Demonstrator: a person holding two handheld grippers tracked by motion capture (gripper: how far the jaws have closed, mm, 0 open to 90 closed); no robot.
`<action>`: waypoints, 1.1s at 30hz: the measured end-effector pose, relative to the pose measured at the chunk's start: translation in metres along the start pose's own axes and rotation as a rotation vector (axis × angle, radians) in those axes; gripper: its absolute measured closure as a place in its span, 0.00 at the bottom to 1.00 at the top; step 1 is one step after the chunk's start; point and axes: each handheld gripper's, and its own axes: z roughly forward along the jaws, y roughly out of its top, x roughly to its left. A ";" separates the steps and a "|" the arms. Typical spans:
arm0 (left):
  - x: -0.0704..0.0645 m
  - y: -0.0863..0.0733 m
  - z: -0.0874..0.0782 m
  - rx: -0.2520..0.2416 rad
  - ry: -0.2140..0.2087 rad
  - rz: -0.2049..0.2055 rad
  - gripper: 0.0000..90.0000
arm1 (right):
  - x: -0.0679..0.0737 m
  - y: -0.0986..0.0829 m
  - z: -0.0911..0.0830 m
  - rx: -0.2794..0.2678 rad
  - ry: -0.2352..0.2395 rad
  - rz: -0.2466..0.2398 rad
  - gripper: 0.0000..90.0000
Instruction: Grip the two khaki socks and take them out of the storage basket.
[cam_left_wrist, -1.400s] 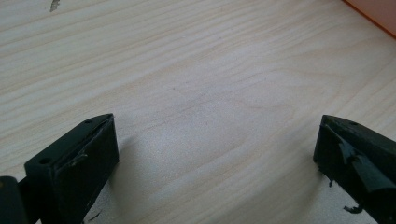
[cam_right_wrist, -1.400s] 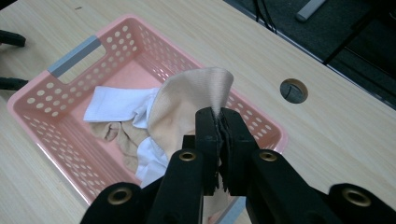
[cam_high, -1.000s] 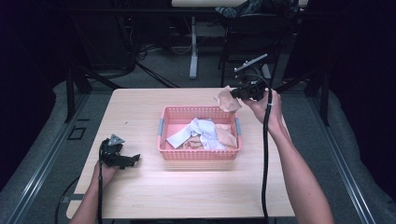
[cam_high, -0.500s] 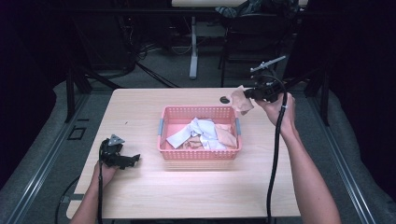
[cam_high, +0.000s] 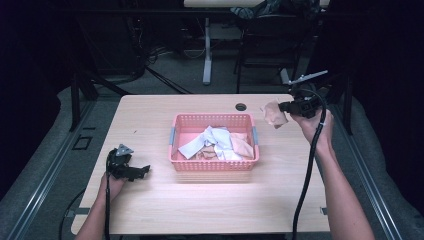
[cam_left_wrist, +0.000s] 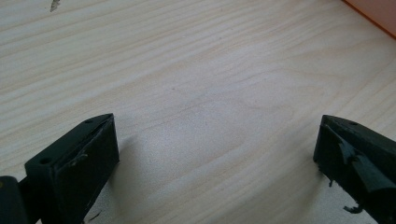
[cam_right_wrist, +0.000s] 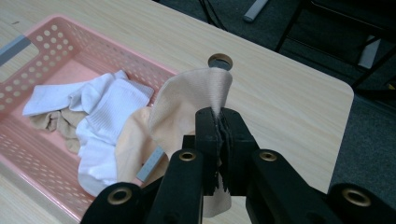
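Right gripper (cam_high: 284, 106) pinches a beige ribbed fabric sock (cam_high: 273, 114) between closed jaws, above and beside the pink perforated plastic basket (cam_high: 214, 161); left gripper (cam_high: 145, 170) rests wide open, holding nothing.

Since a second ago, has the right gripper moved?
Yes. The right gripper, shut on the beige sock, moved right, away from the pink basket.

A basket (cam_high: 214, 159) sits at the centre of the bench (cam_high: 200, 200), with a heap of socks (cam_high: 215, 142) lying in it. Right of the basket, in the upper right of the frame, the right claw (cam_high: 286, 106) holds one sock (cam_high: 274, 115) above the bench. A round hole (cam_high: 241, 106) lies just behind the basket. The left claw (cam_high: 142, 171) rests on the bench at lower left, well apart from the basket.
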 end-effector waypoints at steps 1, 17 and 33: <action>0.000 0.000 0.000 0.000 0.000 0.001 0.00 | -0.002 -0.003 0.001 -0.004 0.000 0.002 0.96; 0.000 0.000 0.000 0.000 0.004 0.001 0.00 | -0.021 -0.043 0.023 0.043 0.009 0.062 0.96; 0.000 0.002 0.001 0.000 -0.020 0.025 0.00 | -0.029 -0.057 0.043 0.091 -0.013 0.079 0.96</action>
